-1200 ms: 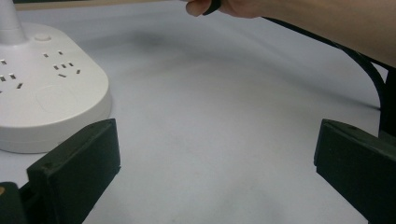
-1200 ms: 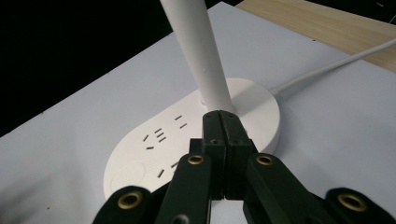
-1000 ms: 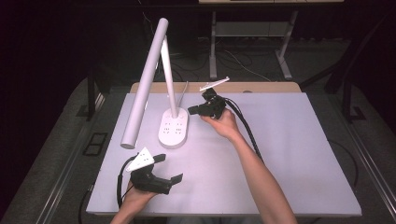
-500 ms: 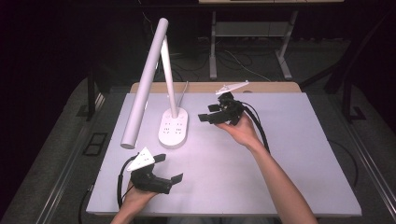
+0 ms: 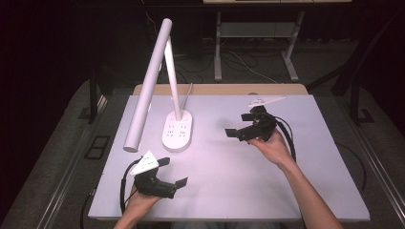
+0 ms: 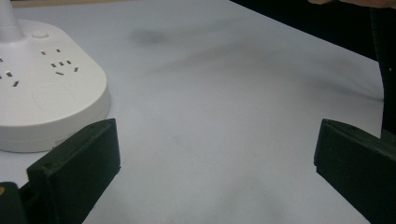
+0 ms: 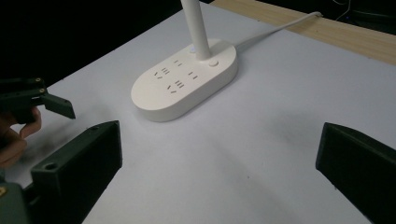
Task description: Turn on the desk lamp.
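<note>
While my right gripper (image 5: 237, 130) hangs over the table (image 5: 315, 157) to the right of the desk lamp (image 5: 177, 130), its jaws have just been opening and now stand wide with nothing between them. Lamp's white socket base sits left of center, toward the far side. My left gripper (image 5: 173, 172) is near the front edge, jaws spread too, empty.
</note>
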